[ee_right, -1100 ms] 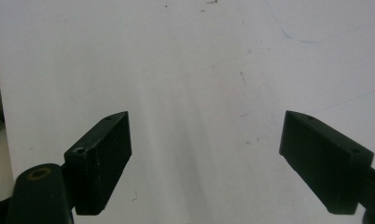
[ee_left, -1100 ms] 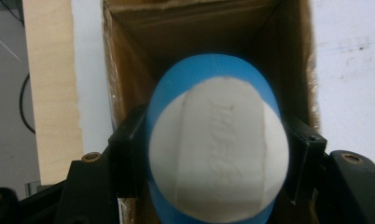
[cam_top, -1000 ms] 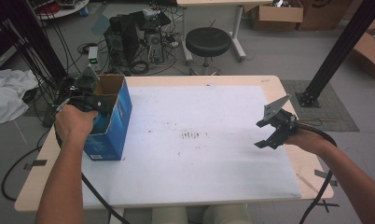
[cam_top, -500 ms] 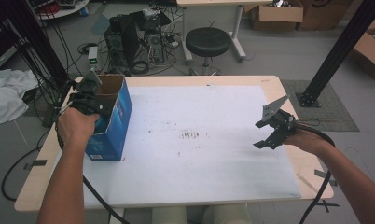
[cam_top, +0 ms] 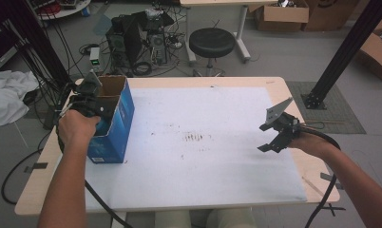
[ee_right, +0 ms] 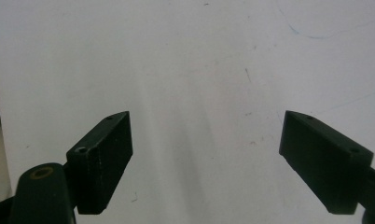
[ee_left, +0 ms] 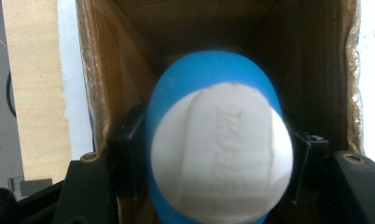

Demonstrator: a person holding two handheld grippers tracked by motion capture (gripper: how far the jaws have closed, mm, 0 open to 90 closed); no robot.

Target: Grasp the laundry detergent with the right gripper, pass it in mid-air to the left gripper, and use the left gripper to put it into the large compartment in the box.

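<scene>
- High view: a pale wooden table (cam_top: 284, 88) filled the middle of the frame under a white sheet (cam_top: 203, 142) flecked with small dark marks at its centre. Grey floor lay around it, with a black stool (cam_top: 212, 42) at top centre, a computer tower and tangled cables (cam_top: 141, 33) at upper left, white cloth (cam_top: 8, 97) at the left edge, and cardboard boxes (cam_top: 281, 12) at upper right.
- An open blue box (cam_top: 114, 121) stood at the table's left side; the left gripper (cam_top: 91, 102) sat at its open top, gripped by the person's left hand (cam_top: 77, 128).
- The right gripper (cam_top: 274, 137) hung over the sheet at centre right, jaws spread wide and empty.
- Against half a second earlier, the left gripper had shifted slightly at the box mouth; the right one had barely moved.
- Left gripper view: brown cardboard walls ran along the sides and top, and the jaws were clamped on a blue-and-white egg-shaped object (ee_left: 218, 140) at frame centre, inside the box.
- Right gripper view: bare white sheet (ee_right: 199, 70), with faint specks, spanned the frame between the wide-apart jaws.
</scene>
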